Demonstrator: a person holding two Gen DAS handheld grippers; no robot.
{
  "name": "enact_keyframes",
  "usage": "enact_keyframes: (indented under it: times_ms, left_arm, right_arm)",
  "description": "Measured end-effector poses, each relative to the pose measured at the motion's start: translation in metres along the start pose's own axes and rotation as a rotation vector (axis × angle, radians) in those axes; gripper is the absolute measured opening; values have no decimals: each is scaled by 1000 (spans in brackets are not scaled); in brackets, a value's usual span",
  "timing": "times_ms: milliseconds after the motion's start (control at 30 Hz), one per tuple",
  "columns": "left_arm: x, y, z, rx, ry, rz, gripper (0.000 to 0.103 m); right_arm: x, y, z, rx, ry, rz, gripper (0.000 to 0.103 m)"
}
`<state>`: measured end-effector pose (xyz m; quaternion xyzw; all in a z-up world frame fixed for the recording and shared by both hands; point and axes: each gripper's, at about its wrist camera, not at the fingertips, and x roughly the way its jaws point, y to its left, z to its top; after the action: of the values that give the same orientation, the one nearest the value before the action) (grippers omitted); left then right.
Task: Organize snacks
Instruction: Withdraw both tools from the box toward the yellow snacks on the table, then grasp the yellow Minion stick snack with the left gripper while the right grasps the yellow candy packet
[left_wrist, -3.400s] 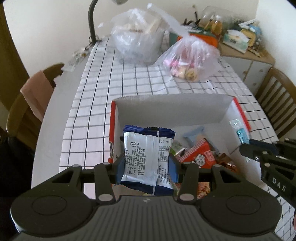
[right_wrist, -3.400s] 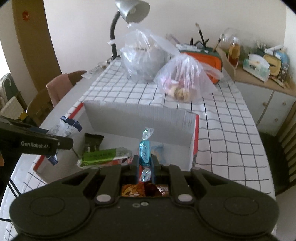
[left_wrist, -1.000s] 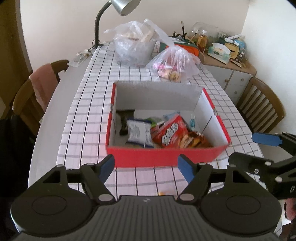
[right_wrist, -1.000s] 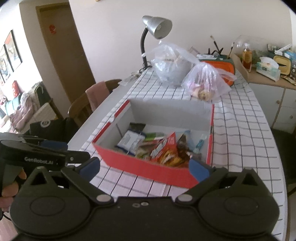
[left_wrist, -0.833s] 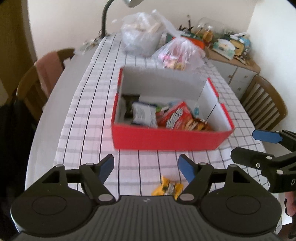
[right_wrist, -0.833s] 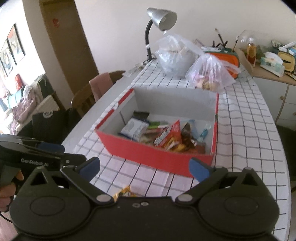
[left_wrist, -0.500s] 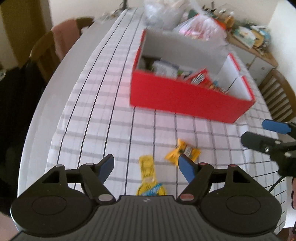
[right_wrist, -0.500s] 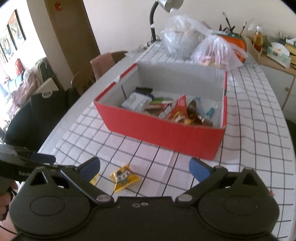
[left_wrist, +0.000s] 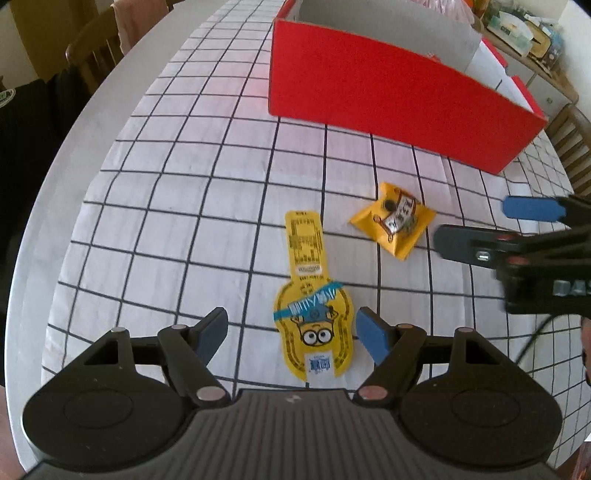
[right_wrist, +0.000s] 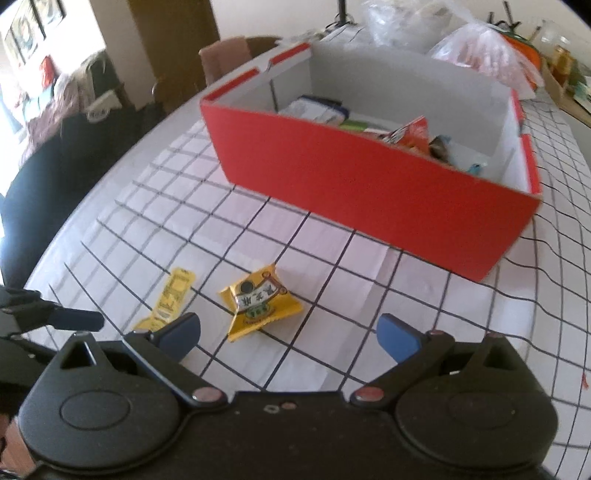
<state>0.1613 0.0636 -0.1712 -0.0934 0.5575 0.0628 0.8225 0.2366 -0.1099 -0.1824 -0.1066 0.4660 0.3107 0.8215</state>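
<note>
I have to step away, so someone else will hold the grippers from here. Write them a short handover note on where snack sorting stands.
Left gripper: open, empty, jaws either side of the long yellow cartoon-print packet lying flat on the checked tablecloth.
Right gripper: open, empty, poised just short of the small yellow square sachet.
Red cardboard box: stands beyond both packets and already holds several snacks.
Done: most snacks boxed.
Left: grasp each yellow packet and place both in the box.

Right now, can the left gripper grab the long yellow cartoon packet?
Probably yes. The left gripper is open, the long yellow packet lies flat on the tablecloth partly between its fingers, and nothing covers it.
</note>
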Motion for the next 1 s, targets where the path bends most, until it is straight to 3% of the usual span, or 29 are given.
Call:
enact_keyframes:
  times_ms: [400,667,1000]
  left_arm:
    - [9,-7,-9,-15,-18,35,76]
    - [9,-10,-13,-14,-10,18,76]
    - [11,-12,-10,-13,-10,21,75]
  right_arm:
    - [34,20,10,-131,40,-51,95]
    - [43,36,10,-196,51,-69,78]
    - [41,37,8,-177,44,-58,57]
